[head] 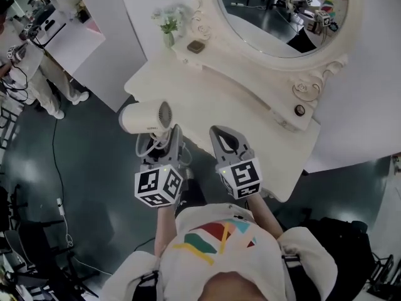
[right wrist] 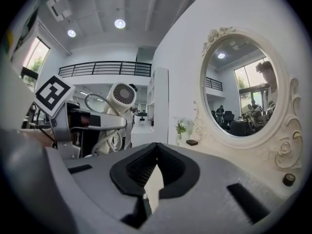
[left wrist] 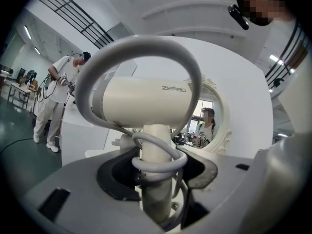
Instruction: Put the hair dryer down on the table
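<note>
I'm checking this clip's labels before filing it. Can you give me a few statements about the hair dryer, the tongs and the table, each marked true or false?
1. The left tongs grip the hair dryer by its handle. True.
2. The hair dryer rests on the table. False: it is held up off the table in the left tongs.
3. The right tongs hold nothing. True.
4. The small vase stands on the floor. False: it stands on the table, beside the mirror.
5. The cord loops over the hair dryer's body. True.
</note>
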The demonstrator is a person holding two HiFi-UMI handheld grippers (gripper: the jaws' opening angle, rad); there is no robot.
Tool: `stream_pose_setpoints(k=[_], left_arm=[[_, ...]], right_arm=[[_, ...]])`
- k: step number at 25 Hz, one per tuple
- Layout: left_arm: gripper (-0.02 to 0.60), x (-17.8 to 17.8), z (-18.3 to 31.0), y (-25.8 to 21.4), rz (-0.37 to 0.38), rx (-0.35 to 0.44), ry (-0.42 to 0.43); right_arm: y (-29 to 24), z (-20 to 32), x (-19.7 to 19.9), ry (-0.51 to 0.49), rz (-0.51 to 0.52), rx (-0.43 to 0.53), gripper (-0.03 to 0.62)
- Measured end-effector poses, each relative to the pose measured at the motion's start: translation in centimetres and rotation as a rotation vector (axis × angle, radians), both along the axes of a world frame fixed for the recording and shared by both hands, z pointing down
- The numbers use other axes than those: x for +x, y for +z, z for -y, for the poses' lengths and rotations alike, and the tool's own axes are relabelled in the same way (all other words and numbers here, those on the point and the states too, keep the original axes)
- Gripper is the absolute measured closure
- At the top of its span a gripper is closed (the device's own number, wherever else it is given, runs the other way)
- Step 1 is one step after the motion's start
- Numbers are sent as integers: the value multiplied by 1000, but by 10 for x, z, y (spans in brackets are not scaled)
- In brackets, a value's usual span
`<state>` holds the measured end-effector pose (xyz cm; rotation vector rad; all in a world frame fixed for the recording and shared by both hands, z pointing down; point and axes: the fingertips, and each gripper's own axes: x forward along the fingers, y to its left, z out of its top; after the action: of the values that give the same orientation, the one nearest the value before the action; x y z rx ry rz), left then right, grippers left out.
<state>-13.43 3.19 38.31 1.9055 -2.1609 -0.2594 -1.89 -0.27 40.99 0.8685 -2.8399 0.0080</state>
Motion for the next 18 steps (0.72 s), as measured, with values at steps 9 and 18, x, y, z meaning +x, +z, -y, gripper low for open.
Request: stream_pose_setpoints(k=[9,18], left_arm=[[357,-56,71,-18,-47,13,54],[357,-93,125,-22,-51,25,109]], right_arm=[[-35,51,-63,-22,-7,56,594],[-36,104,-101,56,-73,114,594]])
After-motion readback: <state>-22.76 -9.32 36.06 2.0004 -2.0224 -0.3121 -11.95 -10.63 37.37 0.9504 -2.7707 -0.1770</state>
